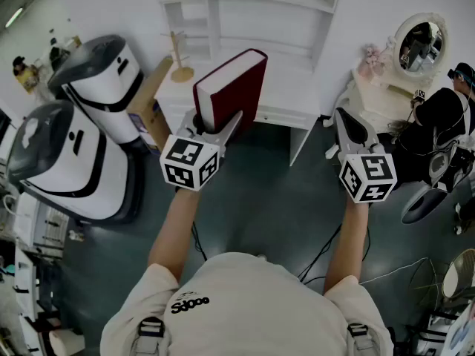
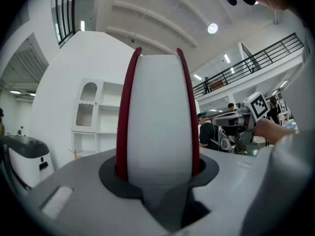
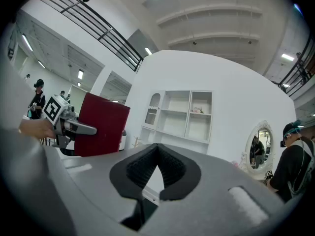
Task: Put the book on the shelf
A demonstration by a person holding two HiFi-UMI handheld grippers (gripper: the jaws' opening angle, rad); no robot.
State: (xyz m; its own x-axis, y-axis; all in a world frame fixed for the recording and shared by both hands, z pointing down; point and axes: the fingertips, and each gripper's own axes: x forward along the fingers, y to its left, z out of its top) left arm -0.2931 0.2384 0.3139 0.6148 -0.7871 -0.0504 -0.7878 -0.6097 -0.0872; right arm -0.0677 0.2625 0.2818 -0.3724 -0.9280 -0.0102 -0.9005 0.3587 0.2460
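A thick book (image 1: 231,86) with dark red covers and white pages stands upright in the air in front of the white shelf unit (image 1: 249,10). My left gripper (image 1: 215,127) is shut on its lower end. In the left gripper view the book's page edge (image 2: 158,117) fills the middle between the jaws of the left gripper (image 2: 158,175), and the shelf unit (image 2: 93,113) shows behind at the left. My right gripper (image 1: 341,117) hangs to the right of the book, apart from it, shut and empty. The right gripper view shows the right gripper (image 3: 157,155), the book (image 3: 101,124) at the left and the open shelf compartments (image 3: 183,114) ahead.
Two large white and black machines (image 1: 70,143) stand at the left. A small wooden stand (image 1: 179,59) sits on the shelf unit's low top. At the right are a white vanity with an oval mirror (image 1: 419,41) and a person in black (image 1: 441,121). Cables (image 1: 319,258) lie on the dark floor.
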